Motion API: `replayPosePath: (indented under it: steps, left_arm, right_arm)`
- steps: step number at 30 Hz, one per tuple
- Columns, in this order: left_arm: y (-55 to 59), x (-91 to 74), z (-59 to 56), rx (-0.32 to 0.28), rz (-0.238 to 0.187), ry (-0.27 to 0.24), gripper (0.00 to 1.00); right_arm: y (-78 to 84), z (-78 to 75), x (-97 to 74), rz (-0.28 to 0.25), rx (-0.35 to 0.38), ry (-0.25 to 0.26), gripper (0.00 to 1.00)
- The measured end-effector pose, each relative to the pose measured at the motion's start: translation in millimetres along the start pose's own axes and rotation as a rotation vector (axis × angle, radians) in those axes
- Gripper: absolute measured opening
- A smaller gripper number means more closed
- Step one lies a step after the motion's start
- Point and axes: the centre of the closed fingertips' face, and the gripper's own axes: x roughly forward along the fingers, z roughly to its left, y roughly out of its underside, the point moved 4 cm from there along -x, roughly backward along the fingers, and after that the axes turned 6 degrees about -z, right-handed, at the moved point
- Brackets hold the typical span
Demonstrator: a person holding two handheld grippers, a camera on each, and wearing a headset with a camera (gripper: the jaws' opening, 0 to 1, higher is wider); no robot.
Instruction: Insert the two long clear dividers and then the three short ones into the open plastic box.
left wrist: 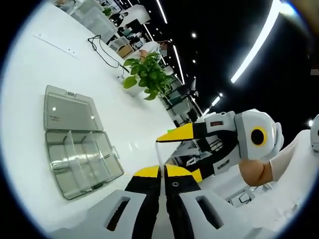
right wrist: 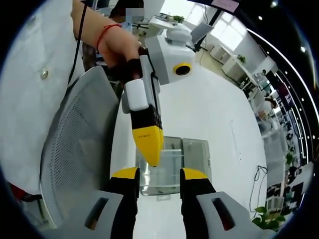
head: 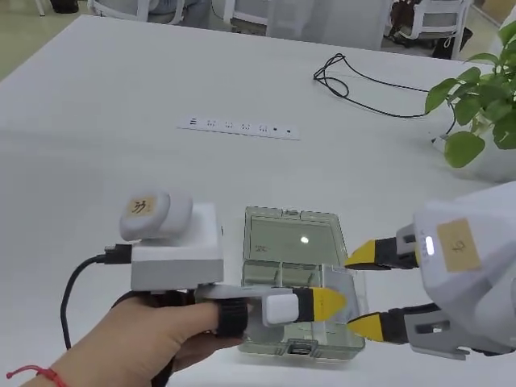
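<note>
Left claw point(left wrist: 162, 171) pinched shut on clear divider point(left wrist: 159, 153); right claw point(right wrist: 159, 173) apart; head view: both by box point(head: 282, 242).

Left gripper point(head: 329, 301) was a white box, black jaws, yellow tips, black cable point(head: 76, 282). Right gripper point(head: 353, 290) looked the same. Red wrist string point(head: 36, 374) too.

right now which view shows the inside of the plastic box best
The left gripper view: the plastic box lies open, its compartments unobstructed. In the head view the left hand-held gripper, shut on a clear divider, covers part of it. In the right gripper view that gripper's tip hides part.
</note>
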Motion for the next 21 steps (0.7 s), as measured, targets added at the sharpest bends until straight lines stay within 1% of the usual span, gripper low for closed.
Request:
replayPosePath:
  steps: [4, 9, 11, 12, 14, 16, 18, 20, 21]
  left_arm:
    - [0.1, -0.2, 0.4, 0.0, -0.001, -0.005, 0.0]
    - [-1.4, 0.8, 1.2, -0.012, -0.016, -0.014, 0.0]
    - [-1.7, 0.8, 2.2, -0.012, -0.018, -0.02, 0.0]
    - [-1.5, 0.3, 2.4, 0.003, -0.017, -0.018, 0.0]
    - [-1.5, -0.3, 1.5, 0.004, -0.014, -0.012, 0.0]
    - [-1.3, -1.0, 1.0, 0.034, -0.007, -0.009, 0.0]
    - [0.2, -2.0, 0.7, 0.094, 0.011, 0.0, 0.0]
    - [3.8, -3.4, -2.1, 0.141, 0.037, 0.021, 0.0]
    - [5.4, -4.4, -4.2, 0.185, 0.049, 0.038, 0.0]
  right_arm:
    - [-0.2, 0.1, 0.0, 0.0, -0.005, 0.002, 0.33]
    - [0.2, -1.9, 0.4, 0.001, -0.009, 0.013, 0.33]
    - [-0.5, -3.0, -0.3, -0.004, 0.001, 0.017, 0.34]
    - [-1.4, -4.4, -1.7, -0.012, 0.01, 0.018, 0.35]
    - [-1.7, -6.8, -4.7, -0.027, 0.027, 0.018, 0.35]
    - [-1.3, -9.9, -7.5, -0.041, 0.044, 0.018, 0.35]
    - [-1.0, -13.6, -11.6, -0.07, 0.086, 0.007, 0.34]
    - [-1.8, -16.8, -16.2, -0.112, 0.131, -0.015, 0.33]
    - [-2.3, -16.6, -18.8, -0.135, 0.157, -0.045, 0.31]
